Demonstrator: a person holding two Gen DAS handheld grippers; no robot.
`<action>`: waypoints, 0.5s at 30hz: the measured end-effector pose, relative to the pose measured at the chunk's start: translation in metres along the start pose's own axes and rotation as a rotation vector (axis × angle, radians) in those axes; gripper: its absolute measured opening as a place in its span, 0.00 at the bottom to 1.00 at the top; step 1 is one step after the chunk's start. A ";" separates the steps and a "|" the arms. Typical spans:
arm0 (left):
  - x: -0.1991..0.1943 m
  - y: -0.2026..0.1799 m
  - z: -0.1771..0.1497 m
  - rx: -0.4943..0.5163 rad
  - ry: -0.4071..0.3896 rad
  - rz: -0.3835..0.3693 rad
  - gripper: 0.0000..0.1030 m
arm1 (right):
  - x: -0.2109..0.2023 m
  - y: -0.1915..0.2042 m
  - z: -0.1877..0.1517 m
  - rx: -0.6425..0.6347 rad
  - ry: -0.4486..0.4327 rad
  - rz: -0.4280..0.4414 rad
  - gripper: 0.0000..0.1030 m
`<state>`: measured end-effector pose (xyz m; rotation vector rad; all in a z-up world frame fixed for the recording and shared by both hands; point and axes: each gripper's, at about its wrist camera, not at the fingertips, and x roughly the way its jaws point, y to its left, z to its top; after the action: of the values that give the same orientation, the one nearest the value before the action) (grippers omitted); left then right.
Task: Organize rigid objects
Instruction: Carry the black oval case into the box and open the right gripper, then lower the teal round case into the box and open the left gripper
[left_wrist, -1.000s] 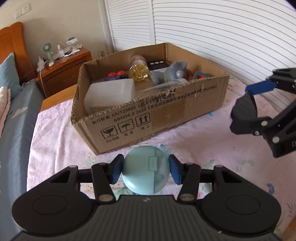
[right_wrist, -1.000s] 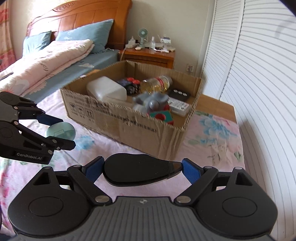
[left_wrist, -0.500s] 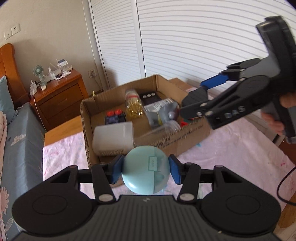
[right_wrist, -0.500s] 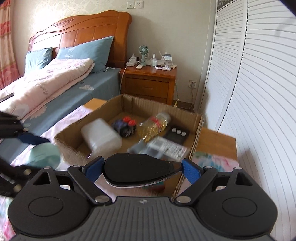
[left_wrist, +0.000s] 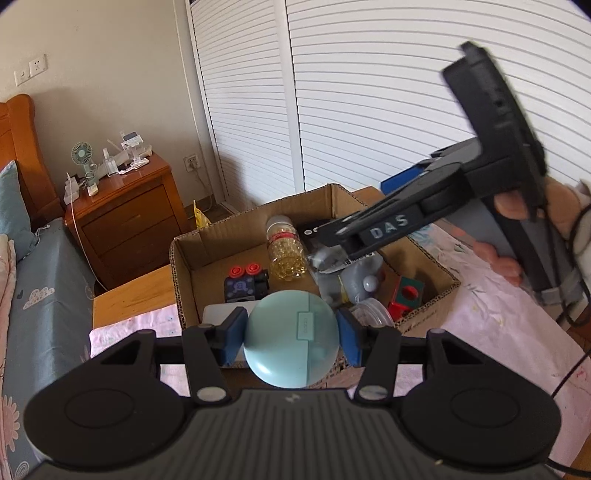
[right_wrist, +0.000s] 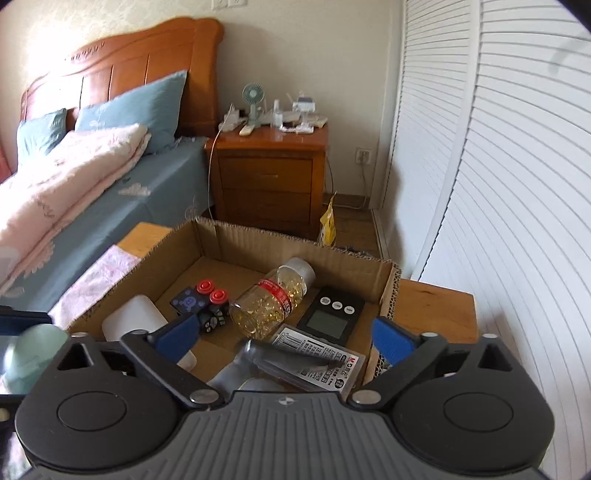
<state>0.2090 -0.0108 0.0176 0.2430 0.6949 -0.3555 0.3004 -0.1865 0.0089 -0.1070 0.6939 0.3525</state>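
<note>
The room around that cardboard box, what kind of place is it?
Most likely a home bedroom: a wooden-headboard bed with blue pillows, a wooden nightstand holding a small fan, and white louvred closet doors.

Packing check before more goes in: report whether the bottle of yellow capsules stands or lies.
Lying on its side: the capsule bottle rests lengthwise on the cardboard box floor, white cap toward the far wall.

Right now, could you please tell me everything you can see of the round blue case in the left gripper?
The round blue case is pale blue-green, smooth like matte plastic, with a seam down its face and a small rectangular tab on that seam. It is closed. The left gripper is shut on it, a blue pad pressing on each side, holding it up before the near wall of the cardboard box.
</note>
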 end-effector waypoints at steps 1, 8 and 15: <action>0.003 0.000 0.001 0.000 0.002 -0.002 0.50 | -0.004 -0.001 -0.002 0.002 -0.002 -0.002 1.00; 0.023 -0.004 0.008 -0.004 0.027 -0.013 0.50 | -0.045 -0.005 -0.019 0.049 0.020 -0.051 1.00; 0.045 -0.013 0.019 0.006 0.047 -0.020 0.50 | -0.077 -0.004 -0.042 0.072 0.048 -0.118 1.00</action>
<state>0.2471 -0.0394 0.0004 0.2504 0.7431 -0.3720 0.2216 -0.2214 0.0267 -0.0872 0.7434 0.2124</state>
